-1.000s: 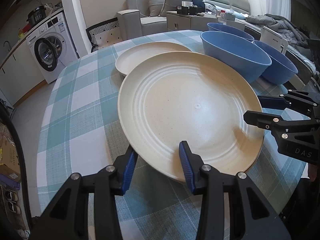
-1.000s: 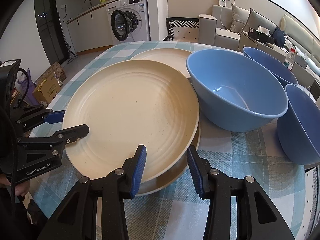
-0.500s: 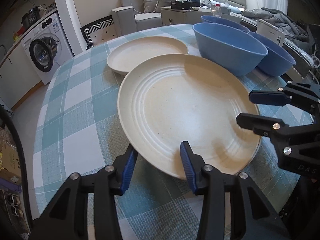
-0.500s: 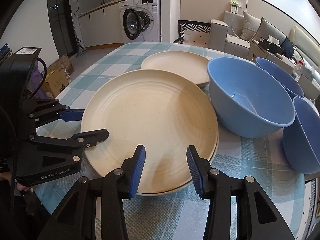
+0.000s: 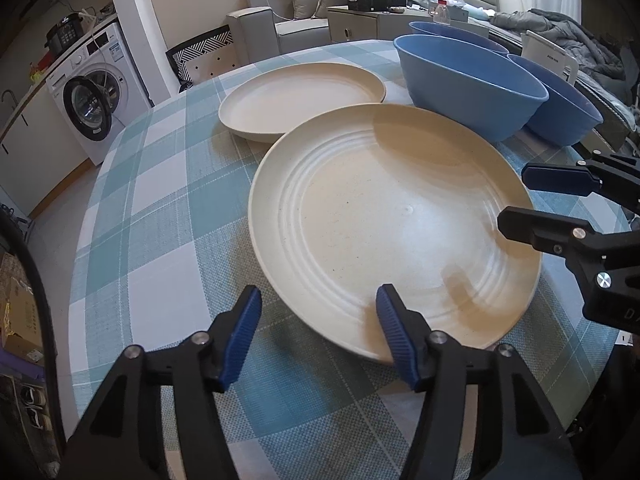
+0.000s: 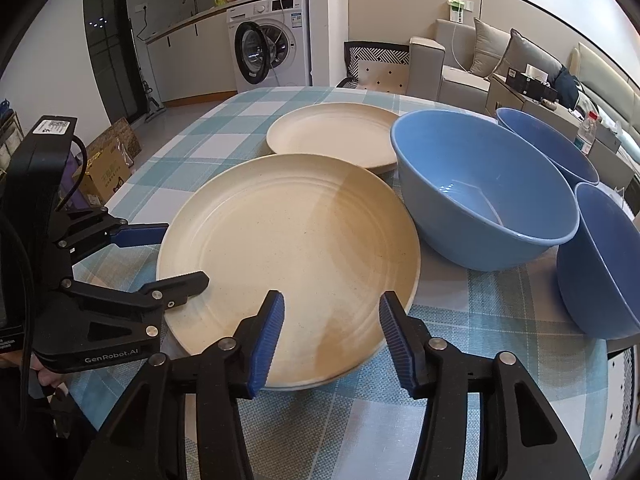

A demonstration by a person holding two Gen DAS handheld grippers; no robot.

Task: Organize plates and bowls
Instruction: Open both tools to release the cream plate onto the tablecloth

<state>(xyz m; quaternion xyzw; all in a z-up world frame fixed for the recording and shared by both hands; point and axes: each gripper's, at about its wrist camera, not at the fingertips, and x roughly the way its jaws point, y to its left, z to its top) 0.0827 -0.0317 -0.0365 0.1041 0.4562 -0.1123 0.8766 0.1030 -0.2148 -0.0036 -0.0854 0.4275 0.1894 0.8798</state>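
Observation:
A large cream plate [image 5: 380, 220] [image 6: 288, 252] lies flat on the checked tablecloth, on top of a like plate whose rim just shows beneath its near edge. My left gripper [image 5: 316, 312] [image 6: 176, 256] straddles its left rim, jaws opening, pads off the plate. My right gripper [image 6: 332, 308] [image 5: 516, 200] straddles the opposite rim, jaws also opening, pads apart from the plate. A smaller cream plate [image 5: 300, 96] [image 6: 332, 136] sits farther back. A blue bowl [image 5: 468, 84] [image 6: 480, 196] stands beside the plates.
Two more blue bowls [image 6: 548, 144] [image 6: 600, 260] stand at the table's right edge. The round table [image 5: 168, 200] drops off at left to the floor. A washing machine [image 6: 272, 44], cardboard boxes [image 6: 108, 160] and a sofa [image 5: 288, 12] lie beyond.
The large plate, tilted and held a second ago, has come down flat onto the plate below. Both grippers' jaws have widened off its rim.

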